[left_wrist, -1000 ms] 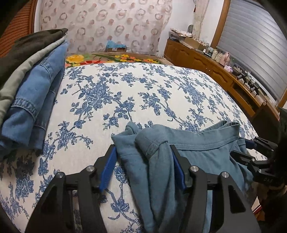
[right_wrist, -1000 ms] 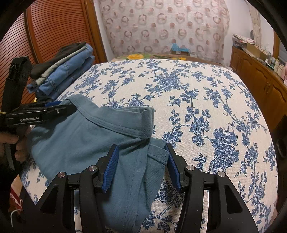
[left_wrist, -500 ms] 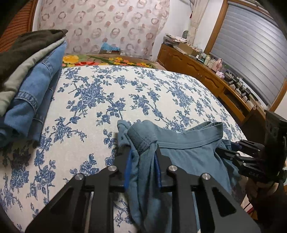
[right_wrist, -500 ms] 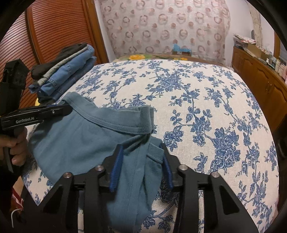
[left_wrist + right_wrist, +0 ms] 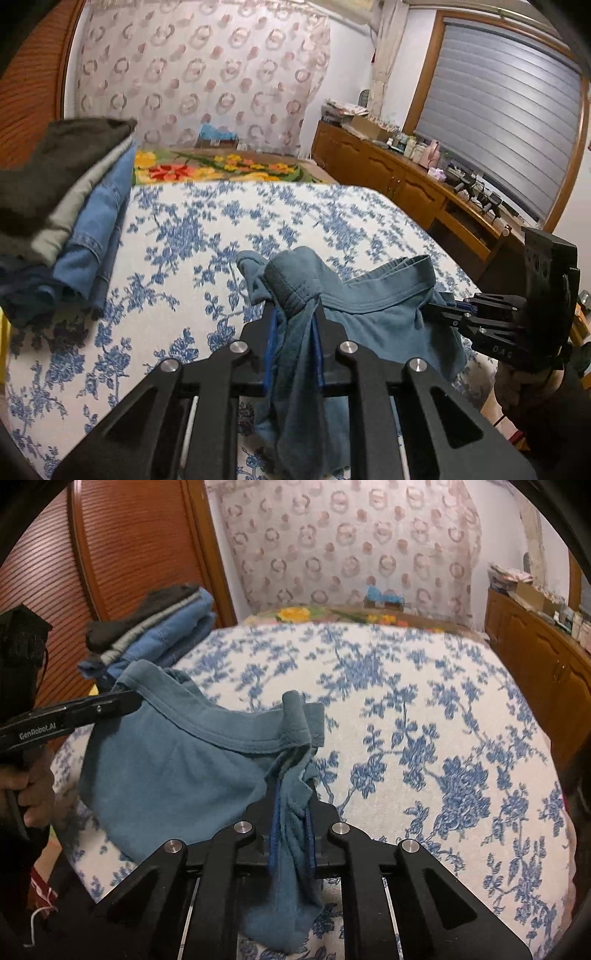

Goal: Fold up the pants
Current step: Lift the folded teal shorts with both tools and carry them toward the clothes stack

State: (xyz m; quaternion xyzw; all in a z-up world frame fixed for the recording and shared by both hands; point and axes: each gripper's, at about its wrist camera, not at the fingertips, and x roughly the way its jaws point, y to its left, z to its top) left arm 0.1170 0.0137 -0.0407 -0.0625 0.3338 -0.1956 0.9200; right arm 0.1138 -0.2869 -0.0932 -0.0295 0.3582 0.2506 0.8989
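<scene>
1. The left gripper point(image 5: 293, 332) is closing on a bunched corner of the teal pants point(image 5: 373, 317); its blue pads are pressing the cloth from both sides, with only a narrow gap between them.
2. The right gripper point(image 5: 291, 827) is closing on the other corner of the waistband in the same way, and the fabric is hanging down between its pads.
3. The pants point(image 5: 173, 764) are stretching between the 2 grippers, with the waistband sagging in a curve above the near edge of the bed point(image 5: 424, 709).
4. The lower part of the pants is draping over the bed's edge, toward the person.
5. A hand point(image 5: 31, 794) is gripping the handle of the left gripper at the left edge of the right wrist view.
6. A stack of folded clothes point(image 5: 62, 206) is sitting on the bed's far left corner, well apart from the pants.
7. A wooden cabinet point(image 5: 399, 181) is running along the wall to the right of the bed.
</scene>
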